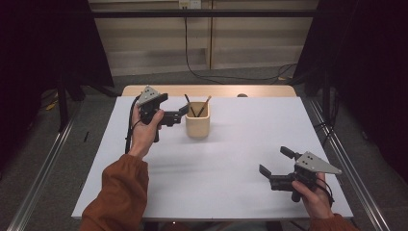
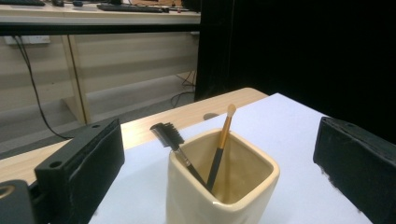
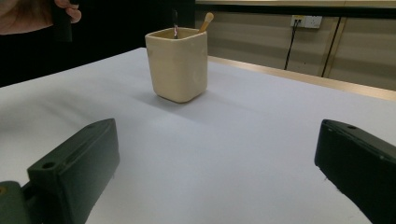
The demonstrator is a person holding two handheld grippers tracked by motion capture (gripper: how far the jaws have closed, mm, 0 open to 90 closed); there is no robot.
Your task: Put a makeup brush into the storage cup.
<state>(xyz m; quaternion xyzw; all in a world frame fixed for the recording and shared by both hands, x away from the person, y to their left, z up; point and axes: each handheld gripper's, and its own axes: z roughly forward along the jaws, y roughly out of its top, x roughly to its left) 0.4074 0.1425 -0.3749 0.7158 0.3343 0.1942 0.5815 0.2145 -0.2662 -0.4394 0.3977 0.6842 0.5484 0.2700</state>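
Left gripper view: my left tool (image 2: 210, 163), spread, straddles the cream square ceramic cup (image 2: 219, 186); careless closing tips it (brushes spill). Right tool (image 1: 277, 166) spread, idle.

The cream cup (image 2: 219, 186) looks like glazed ceramic, smooth with a soft sheen. The surface (image 1: 231, 159) is a matt, pale sheet over light wood. The gripper jaws are matt black, probably plastic. The sleeve (image 1: 118, 195) is rust-coloured cloth.

Dim room, dark surround; soft overhead light, faint shadows; near jaws blurred.
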